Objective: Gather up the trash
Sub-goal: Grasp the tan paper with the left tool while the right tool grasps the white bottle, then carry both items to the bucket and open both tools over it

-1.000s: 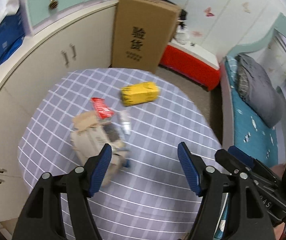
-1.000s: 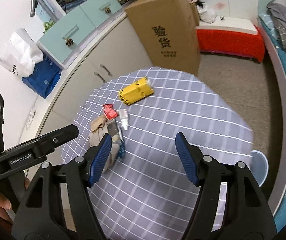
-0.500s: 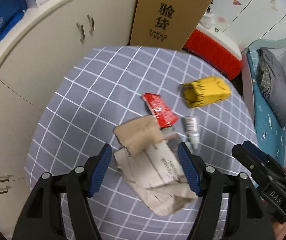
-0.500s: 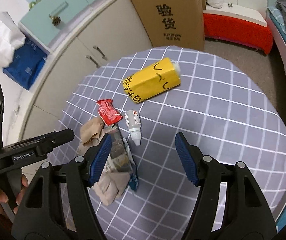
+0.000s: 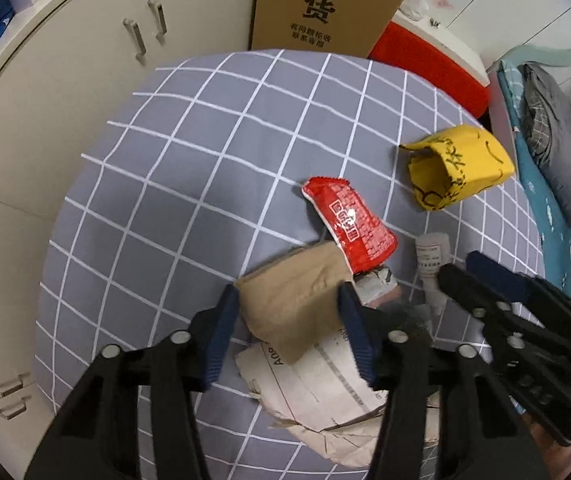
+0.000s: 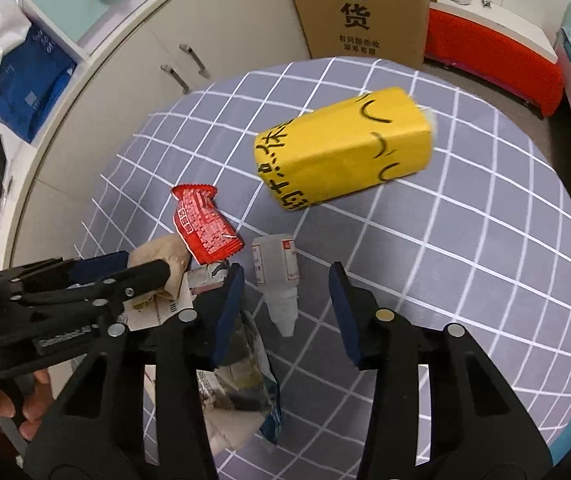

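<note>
On the checked bench, the left hand-held gripper, jaws just closing yet not pinching, straddles the brown paper wad, while the right hand-held gripper, likewise narrowing unclamped, brackets the small white bottle.

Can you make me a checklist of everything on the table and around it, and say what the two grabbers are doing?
Surface: round table under a grey cloth with white checks.
Job's things: yellow carton with black marks, red snack wrapper, small white dropper bottle, brown crumpled paper, white torn mailer bag, crumpled foil packet with a blue edge, all lying on the cloth.
Clutter: nothing seen.
Grippers: left gripper fingers either side of the brown paper, jaws just closing; right gripper fingers either side of the bottle, not touching it, jaws just closing.
Cables: nothing seen.
Surroundings: tall cardboard box, cream cabinets, red bench, bed.
</note>
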A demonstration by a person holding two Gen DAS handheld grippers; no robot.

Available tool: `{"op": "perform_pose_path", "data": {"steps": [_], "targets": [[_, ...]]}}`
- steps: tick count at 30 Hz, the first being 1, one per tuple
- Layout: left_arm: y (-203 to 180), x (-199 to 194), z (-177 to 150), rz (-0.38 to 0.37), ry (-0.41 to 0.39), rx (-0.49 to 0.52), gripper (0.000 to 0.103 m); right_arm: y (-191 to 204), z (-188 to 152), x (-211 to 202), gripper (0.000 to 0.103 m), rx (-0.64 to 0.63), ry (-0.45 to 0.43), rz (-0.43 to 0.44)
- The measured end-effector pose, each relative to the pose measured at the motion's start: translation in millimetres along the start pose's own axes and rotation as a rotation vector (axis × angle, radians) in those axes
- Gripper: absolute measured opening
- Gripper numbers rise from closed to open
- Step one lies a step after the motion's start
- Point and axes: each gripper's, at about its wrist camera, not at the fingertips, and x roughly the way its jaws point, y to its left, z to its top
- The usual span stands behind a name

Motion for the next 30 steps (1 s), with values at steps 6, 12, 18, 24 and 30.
{"op": "perform_pose_path", "data": {"steps": [6,12,18,24,30], "targets": [[10,-9,-3,0.005,-0.032,-0.029,0.003,6,0,13,0.026,-0.045,0.026,-0.013],[11,-33,-9,0.008,-0.093,-0.045,0.001,4,-2,0,0.025,-0.057,0.004,0.017],[2,-59,-18,-0.059,-0.138,-0.098,0.001,-6,-13,-36,0.025,-0.036,-0.039,0.037],[-49,-103,-24,-0.136,-0.24,-0.037,0.001,-29,-25,-90,0.025,0.034,-0.124,0.06],[-123,-128,-35,-0.17,-0.286,0.08,0.001,-68,-42,-145,0.025,0.098,-0.207,0.065]]}}
